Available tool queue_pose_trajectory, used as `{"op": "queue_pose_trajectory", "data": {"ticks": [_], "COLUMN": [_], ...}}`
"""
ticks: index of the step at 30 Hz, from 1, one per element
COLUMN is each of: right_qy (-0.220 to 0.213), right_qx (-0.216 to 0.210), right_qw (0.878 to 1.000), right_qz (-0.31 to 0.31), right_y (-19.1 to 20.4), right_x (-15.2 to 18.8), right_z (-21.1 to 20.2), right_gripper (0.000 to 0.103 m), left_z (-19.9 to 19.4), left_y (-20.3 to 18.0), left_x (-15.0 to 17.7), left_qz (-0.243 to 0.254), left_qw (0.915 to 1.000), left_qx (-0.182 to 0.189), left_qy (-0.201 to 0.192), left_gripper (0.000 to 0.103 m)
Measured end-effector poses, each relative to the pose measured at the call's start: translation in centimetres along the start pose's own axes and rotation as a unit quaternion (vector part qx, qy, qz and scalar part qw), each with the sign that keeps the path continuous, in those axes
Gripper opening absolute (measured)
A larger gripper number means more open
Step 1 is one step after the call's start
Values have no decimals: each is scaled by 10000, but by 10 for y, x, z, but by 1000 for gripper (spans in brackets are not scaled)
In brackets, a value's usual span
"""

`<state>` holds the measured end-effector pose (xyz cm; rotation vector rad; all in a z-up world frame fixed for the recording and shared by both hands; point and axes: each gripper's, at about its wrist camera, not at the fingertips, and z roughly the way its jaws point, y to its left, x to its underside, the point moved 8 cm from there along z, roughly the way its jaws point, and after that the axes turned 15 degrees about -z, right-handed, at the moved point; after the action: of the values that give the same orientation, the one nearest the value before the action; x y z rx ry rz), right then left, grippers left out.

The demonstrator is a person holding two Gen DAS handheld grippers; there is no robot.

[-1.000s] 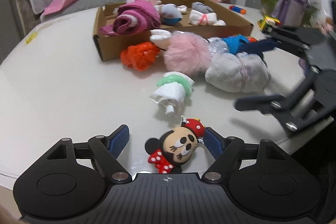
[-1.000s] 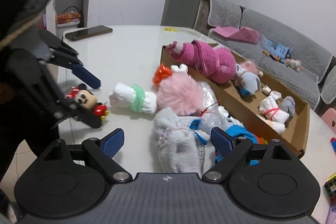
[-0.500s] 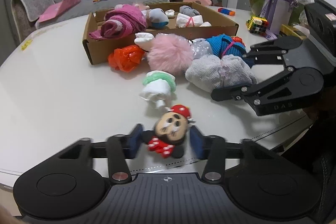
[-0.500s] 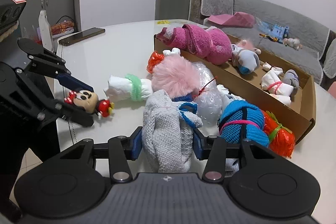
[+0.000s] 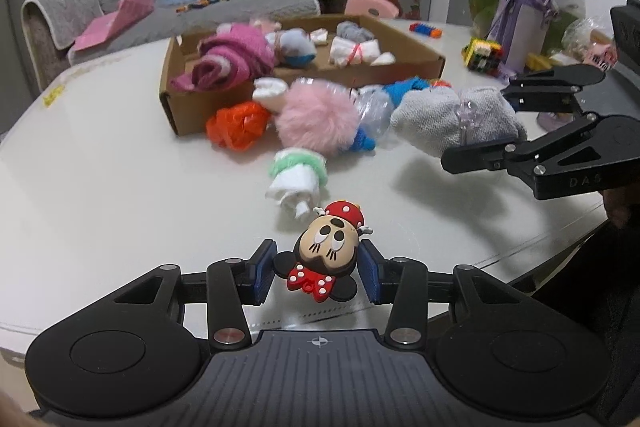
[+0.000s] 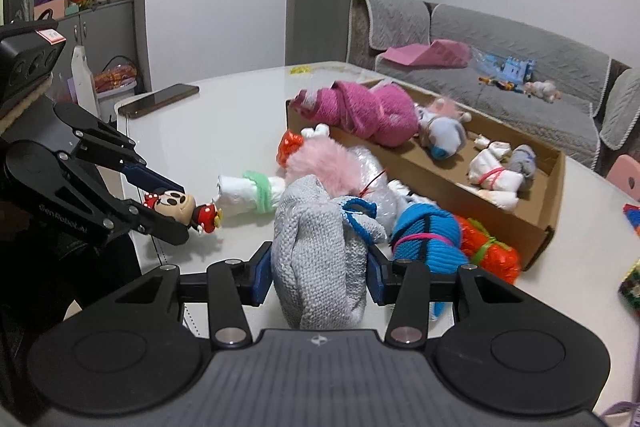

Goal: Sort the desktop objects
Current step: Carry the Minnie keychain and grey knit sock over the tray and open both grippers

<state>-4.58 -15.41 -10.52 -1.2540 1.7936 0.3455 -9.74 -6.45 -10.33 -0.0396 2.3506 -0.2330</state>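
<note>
Left gripper (image 5: 316, 269) clamped on mouse figurine (image 5: 325, 255) at tabletop (image 5: 100, 187) near edge — right gripper (image 6: 319, 267) squeezing grey knit bundle (image 6: 316, 247), lifted.

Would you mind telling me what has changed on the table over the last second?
Both grippers closed. The left gripper took hold of the mouse figure, which lay loose between its open fingers a second ago. The right gripper clamped the grey rolled cloth and lifted it slightly away from the pile. The cardboard box, the pink pompom and the white-and-green bundle stayed put.
</note>
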Motion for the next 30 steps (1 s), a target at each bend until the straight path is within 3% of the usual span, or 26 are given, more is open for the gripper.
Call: {"op": "queue_pose_trajectory", "data": {"ticks": [14, 23, 30], "right_qy": [-309, -519, -672], "right_qx": [462, 943, 1046], "right_qw": [9982, 9942, 9922], "right_qz": [209, 69, 15], "right_y": [-44, -95, -124], "right_x": [-17, -52, -83], "right_z": [-40, -58, -54], "right_gripper": [42, 42, 42], "left_z": [-29, -39, -36], "left_y": [-5, -3, -5], "left_x": [-56, -144, -212], "left_qz": [197, 213, 262], "left_qw": [9988, 9952, 9924], "left_qx": [31, 20, -28], "left_qy": [-452, -958, -1201], "left_gripper": [50, 50, 50]}}
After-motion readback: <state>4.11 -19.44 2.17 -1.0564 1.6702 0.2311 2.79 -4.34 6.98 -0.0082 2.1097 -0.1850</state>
